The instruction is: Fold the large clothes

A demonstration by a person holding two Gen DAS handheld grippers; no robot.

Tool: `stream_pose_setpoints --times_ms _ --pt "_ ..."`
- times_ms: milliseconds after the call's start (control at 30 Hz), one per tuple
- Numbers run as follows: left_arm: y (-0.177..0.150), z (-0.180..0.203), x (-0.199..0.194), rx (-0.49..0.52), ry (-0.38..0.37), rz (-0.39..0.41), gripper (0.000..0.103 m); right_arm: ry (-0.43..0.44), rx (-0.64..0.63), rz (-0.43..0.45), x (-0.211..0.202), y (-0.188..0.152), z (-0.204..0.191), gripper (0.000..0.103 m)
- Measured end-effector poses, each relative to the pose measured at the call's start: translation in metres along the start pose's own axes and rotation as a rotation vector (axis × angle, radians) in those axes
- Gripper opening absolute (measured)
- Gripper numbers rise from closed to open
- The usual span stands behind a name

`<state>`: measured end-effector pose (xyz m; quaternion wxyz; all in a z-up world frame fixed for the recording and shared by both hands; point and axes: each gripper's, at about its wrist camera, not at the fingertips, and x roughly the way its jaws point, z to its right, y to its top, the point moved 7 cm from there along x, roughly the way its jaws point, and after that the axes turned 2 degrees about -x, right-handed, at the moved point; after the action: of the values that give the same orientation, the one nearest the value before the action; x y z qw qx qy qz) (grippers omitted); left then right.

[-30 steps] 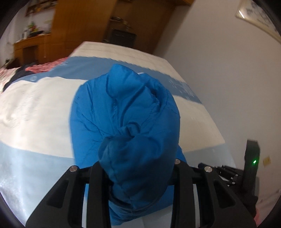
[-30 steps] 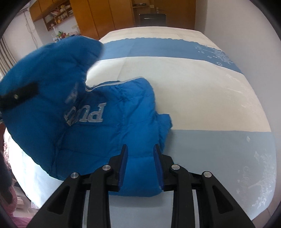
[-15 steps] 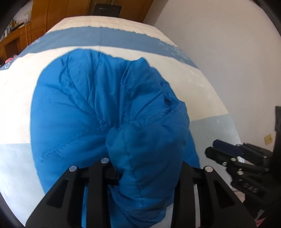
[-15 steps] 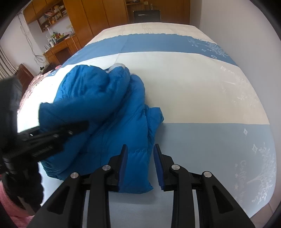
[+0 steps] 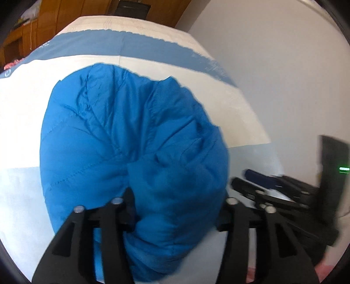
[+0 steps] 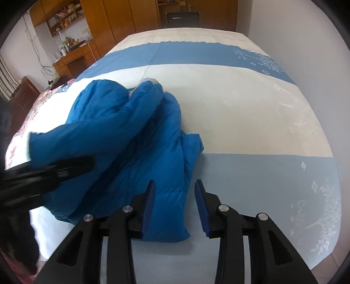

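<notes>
Your left gripper (image 5: 175,209) pinches a thick bunch of the blue jacket (image 5: 131,142); the padded cloth fills the whole gap between its fingers (image 5: 122,209) and bulges over them, so the fingertips themselves are hidden. From your right wrist view the same gripper shows as a dark, blurred shape at the left (image 6: 48,172), holding a sleeve-like fold of the jacket (image 6: 131,135). Your right gripper (image 6: 175,205) stands spread apart with nothing between its blue pads (image 6: 202,207); its left finger lies over the jacket's near part, and whether it touches the cloth you cannot tell. The right finger hangs over bare bedspread, just beside the jacket's near right corner. The jacket lies heaped on the bed (image 6: 251,113), toward its left half, across the cream band and onto the pale blue band nearest you. Its right edge runs roughly from the collar end on the cream band down to that corner. To the right of that edge the bedspread lies open as far as the bed's right side, which runs along the white wall (image 6: 306,32). Beyond the jacket the cream and dark blue bands stretch to the far end, near the wooden cupboards (image 6: 122,17).
</notes>
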<state>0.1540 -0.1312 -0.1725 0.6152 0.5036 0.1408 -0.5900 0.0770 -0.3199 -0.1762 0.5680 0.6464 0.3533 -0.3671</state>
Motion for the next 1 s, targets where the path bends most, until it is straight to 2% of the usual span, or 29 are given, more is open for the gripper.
stream_pose_setpoints --times_ms 100,167,233,333,433,533,600,667,767,867,1000 --pt "-0.003 0.007 -0.028 -0.026 -0.099 0.011 0.066 -0.007 -0.006 0.005 -0.002 0.003 0.001 0.037" --pt "-0.007 0.011 -0.047 -0.051 -0.19 0.003 0.067 -0.008 -0.008 0.01 -0.003 0.006 0.0 0.04" --pt "-0.009 0.006 -0.062 -0.073 -0.222 0.027 0.068 -0.005 -0.014 0.012 -0.006 0.008 -0.002 0.042" --pt "-0.001 -0.022 -0.079 -0.119 -0.151 0.076 0.068 -0.008 -0.035 0.023 -0.01 0.012 -0.007 0.046" --pt "0.006 -0.062 -0.081 -0.152 0.053 0.092 0.067 -0.012 -0.051 0.037 -0.015 0.019 -0.01 0.049" --pt "0.008 -0.092 -0.074 -0.131 0.267 0.07 0.067 0.024 -0.033 0.038 -0.019 0.027 -0.01 0.056" --pt "0.008 -0.101 -0.064 -0.107 0.339 0.052 0.067 0.067 -0.007 0.035 -0.021 0.036 -0.008 0.061" --pt "0.007 -0.106 -0.05 -0.099 0.368 0.021 0.067 0.112 0.005 0.024 -0.021 0.045 -0.008 0.071" --pt "0.003 -0.111 -0.032 -0.099 0.381 -0.021 0.067 0.212 0.03 -0.032 -0.012 0.058 -0.013 0.078" --pt "0.002 -0.111 -0.023 -0.095 0.375 -0.027 0.067 0.328 0.055 -0.137 0.01 0.064 -0.027 0.081" --pt "0.006 -0.112 -0.02 -0.08 0.378 -0.023 0.068 0.392 0.136 -0.287 0.042 0.061 -0.039 0.081"
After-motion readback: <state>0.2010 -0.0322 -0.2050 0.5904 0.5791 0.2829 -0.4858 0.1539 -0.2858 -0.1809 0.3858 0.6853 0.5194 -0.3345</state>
